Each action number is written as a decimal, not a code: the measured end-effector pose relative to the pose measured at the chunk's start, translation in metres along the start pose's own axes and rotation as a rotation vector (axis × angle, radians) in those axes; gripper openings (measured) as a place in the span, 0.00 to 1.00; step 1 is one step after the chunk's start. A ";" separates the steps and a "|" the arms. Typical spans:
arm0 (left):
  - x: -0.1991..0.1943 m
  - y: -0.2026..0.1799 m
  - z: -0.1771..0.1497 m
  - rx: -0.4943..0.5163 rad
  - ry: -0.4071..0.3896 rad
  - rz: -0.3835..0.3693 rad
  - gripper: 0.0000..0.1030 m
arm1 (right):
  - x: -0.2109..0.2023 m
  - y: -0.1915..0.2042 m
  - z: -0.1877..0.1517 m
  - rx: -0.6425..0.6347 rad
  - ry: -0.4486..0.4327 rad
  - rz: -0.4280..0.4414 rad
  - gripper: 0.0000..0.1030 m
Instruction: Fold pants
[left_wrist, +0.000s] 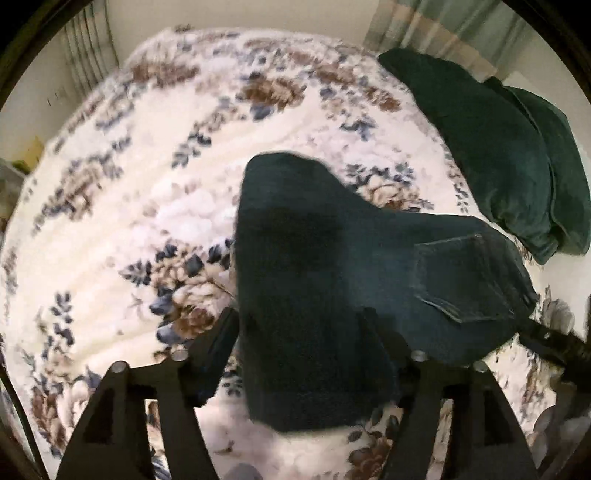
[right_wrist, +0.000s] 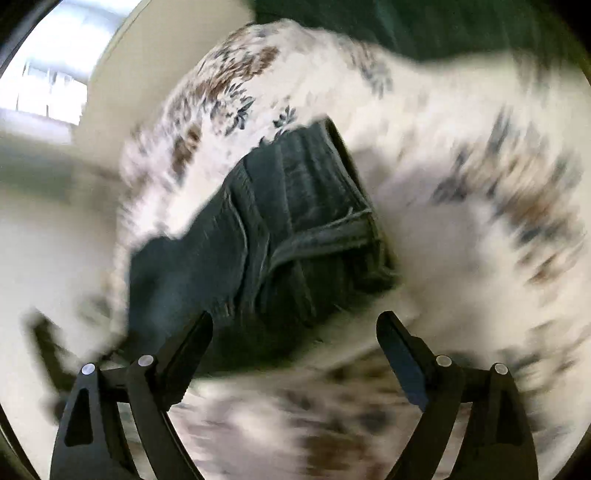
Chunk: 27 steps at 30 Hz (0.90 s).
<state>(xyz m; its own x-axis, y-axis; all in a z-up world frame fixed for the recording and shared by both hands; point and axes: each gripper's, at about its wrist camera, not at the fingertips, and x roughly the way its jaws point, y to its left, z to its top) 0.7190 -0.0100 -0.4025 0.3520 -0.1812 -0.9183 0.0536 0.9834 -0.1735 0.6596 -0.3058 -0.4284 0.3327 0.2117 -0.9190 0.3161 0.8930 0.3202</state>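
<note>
We are working over a bed spread with a floral blanket (left_wrist: 147, 177), and the pants (left_wrist: 332, 295), dark denim, lie on it near the middle of what the left wrist view shows, already doubled into a bulky packet with a back pocket facing up toward the right. Two dark green pillows (left_wrist: 498, 155) sit well apart from them toward the far right corner of the bed.

Our left gripper (left_wrist: 301, 350) points steeply down with its fingers (left_wrist: 218, 354) spread; the folded leg portion lies between them, but the pads do not press on it, so we read this hand as released. The right gripper (right_wrist: 295, 354) is likewise wide apart above the waistband end of the pants (right_wrist: 266, 236), holding nothing. The right wrist view is heavily blurred, so finer detail of the cloth there is beyond us.

We judge that a fold has just been laid down and let go, and that the task is well along: the pants look at least halved. The edges are uneven, with one flap riding up over the pocket section.

What the next move calls for, in our judgement, is either a last fold of the packet or a tidying press. For a fold, both grippers would need to take the near edge through all layers and carry it over evenly, since thick denim tends to spring back.
</note>
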 end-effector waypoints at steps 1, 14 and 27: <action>-0.008 -0.010 -0.004 0.015 -0.004 0.020 0.87 | -0.008 0.017 0.003 -0.083 -0.028 -0.101 0.91; -0.049 -0.045 -0.028 0.024 -0.010 0.140 0.94 | -0.065 0.077 -0.030 -0.242 -0.117 -0.250 0.93; -0.206 -0.083 -0.096 0.011 -0.162 0.146 0.94 | -0.227 0.077 -0.109 -0.287 -0.240 -0.237 0.93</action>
<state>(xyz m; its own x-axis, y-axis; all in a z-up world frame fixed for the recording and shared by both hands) 0.5518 -0.0551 -0.2330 0.5025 -0.0329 -0.8639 0.0006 0.9993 -0.0377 0.5118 -0.2420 -0.2202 0.4886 -0.0800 -0.8688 0.1605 0.9870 -0.0006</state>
